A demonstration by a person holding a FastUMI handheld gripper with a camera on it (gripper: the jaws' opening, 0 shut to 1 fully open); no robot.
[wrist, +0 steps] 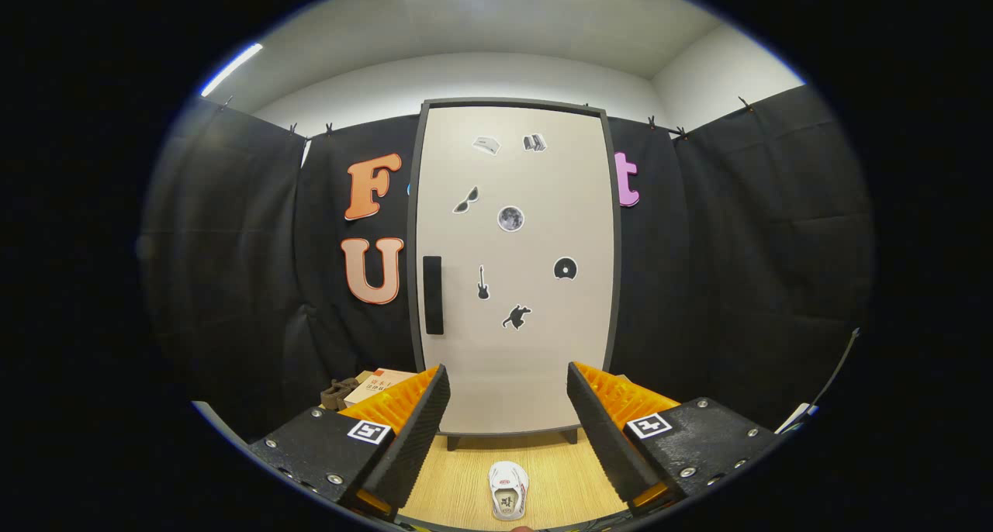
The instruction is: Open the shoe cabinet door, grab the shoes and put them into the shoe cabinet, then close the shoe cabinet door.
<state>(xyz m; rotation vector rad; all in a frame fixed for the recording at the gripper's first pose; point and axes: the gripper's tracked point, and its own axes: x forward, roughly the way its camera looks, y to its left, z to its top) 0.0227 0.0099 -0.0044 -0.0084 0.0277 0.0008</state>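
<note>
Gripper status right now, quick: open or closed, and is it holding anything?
Gripper: open, fingers spread wide, holding nothing; the white shoe lies on the floor between them, the closed cabinet door beyond.

Tool [508,431] fingers spread wide, gripping nothing. One white shoe [508,489] lies on the floor between them. Shoe cabinet door [512,268] beyond, closed, handle [433,295] at its left.
</note>
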